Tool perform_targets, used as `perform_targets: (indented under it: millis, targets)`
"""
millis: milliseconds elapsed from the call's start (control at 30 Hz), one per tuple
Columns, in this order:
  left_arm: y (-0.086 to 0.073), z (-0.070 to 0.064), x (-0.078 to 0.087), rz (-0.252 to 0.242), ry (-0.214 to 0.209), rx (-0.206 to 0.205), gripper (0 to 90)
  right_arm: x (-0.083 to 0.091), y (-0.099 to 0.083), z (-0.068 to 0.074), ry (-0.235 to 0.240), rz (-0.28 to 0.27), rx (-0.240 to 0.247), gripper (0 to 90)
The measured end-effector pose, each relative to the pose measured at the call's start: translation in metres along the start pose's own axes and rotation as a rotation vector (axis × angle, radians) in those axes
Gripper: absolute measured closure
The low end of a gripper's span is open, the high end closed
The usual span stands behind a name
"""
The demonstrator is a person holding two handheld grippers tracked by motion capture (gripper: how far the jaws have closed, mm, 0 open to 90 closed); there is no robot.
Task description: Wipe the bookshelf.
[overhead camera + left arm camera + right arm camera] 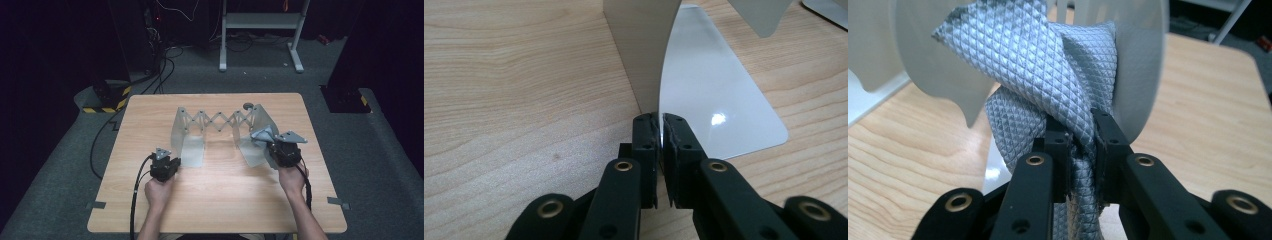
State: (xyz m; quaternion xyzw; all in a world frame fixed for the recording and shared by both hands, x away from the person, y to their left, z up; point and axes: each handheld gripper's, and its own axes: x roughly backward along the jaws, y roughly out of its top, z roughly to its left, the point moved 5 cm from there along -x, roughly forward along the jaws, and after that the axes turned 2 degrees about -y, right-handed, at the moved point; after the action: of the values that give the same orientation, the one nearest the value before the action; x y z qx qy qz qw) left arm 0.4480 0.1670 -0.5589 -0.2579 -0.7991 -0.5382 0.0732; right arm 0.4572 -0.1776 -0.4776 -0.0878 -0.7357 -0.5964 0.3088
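On the wooden table stands an extendable metal rack with a scissor lattice between two bent end plates. My left gripper is shut on the near edge of the left end plate, whose flat foot lies on the wood. At the right end plate, my right gripper is shut on a grey quilted cloth. The cloth is bunched and twisted against that plate.
A small dark round knob sits by the rack's back right corner. Grey tape tabs mark the table's side edges. Cables and a white stand are on the floor beyond the table.
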Motion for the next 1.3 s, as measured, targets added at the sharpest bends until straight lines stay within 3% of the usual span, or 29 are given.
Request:
perform_targets:
  millis: [300,633,1067,1300]
  targets:
    - [0.0,0.0,0.0,0.002,-0.001,-0.003,83.8,-0.022,-0.024,0.005,-0.014,0.063,0.032,80.5]
    - [0.0,0.0,0.0,0.002,0.0,-0.004,83.7,-0.039,-0.044,0.005,0.003,0.128,0.022,80.4]
    - [0.0,-0.001,0.0,-0.002,0.002,-0.005,83.5,-0.045,-0.057,0.009,0.026,0.158,0.009,80.2]
    - [-0.001,0.0,0.001,0.01,0.003,-0.018,83.5,-0.044,-0.056,0.017,0.048,0.157,0.025,80.2]
